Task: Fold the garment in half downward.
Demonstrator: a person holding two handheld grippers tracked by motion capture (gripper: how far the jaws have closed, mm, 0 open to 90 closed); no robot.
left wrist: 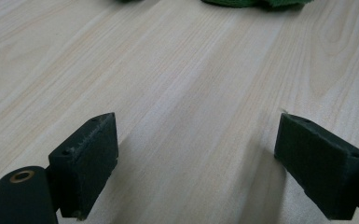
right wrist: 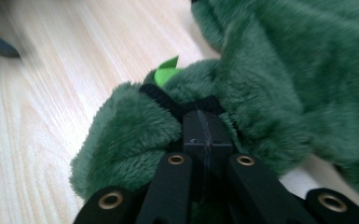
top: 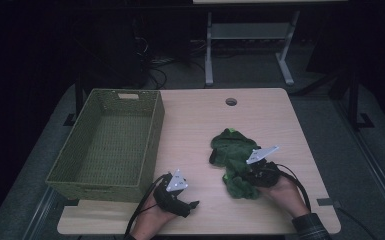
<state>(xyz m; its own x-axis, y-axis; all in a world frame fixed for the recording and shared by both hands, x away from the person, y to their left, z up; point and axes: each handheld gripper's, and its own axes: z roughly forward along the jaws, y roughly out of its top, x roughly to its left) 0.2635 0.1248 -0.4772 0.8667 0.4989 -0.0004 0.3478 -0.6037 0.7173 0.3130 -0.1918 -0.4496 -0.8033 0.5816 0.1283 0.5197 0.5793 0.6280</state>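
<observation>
Gripping the green plush toy [right wrist: 261,93] on the table [top: 190,125], the right claw [right wrist: 205,126] is clamped tight; the left claw [left wrist: 196,163] rests open beside the basket [top: 152,145].

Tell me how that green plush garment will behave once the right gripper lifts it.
The green plush garment lies crumpled on the table, so it will probably hang limp and unfold. Its thick fleece looks light for its bulk and unlikely to slip. The right gripper pinches only a fold at one end, so the rest may drag.
</observation>
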